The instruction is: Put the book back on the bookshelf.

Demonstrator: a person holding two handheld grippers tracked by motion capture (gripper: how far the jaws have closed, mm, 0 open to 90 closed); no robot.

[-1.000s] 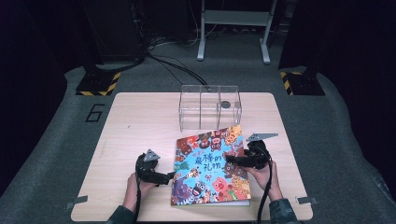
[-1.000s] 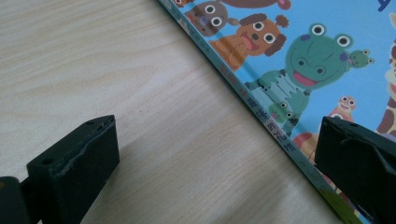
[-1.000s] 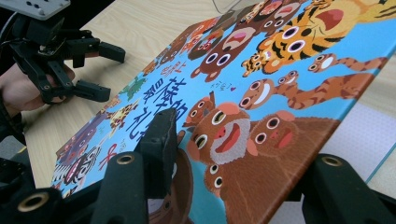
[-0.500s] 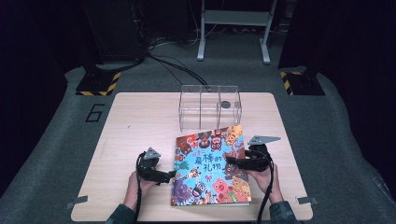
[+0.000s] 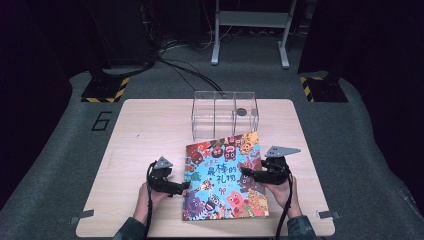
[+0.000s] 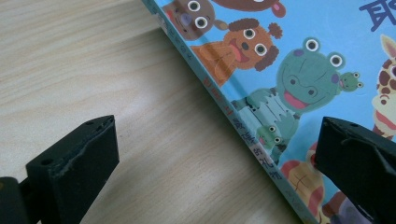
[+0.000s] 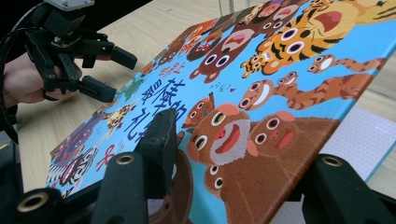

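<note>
Book (image 5: 225,177): on the surface (image 5: 145,130), near edge; right cover edge lifted.
Right tool (image 5: 254,173): clamped on that cover; lower jaw hidden beneath.
Left tool (image 5: 181,187): jaws apart, straddling the spine edge; contact unclear.

High view overhead, far; both tongs views close, sharing book (image 5: 225,176).

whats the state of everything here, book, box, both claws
colourful animal picture book: closed, its right edge lifted off the table, the spine side down
clear plastic divided box: upright, open-topped, a dark round thing in its right compartment
left claw: open, jaws either side of the book's spine edge, not pressing on it
right claw: shut on the book's right edge
light wooden table: bears the book and box
</note>
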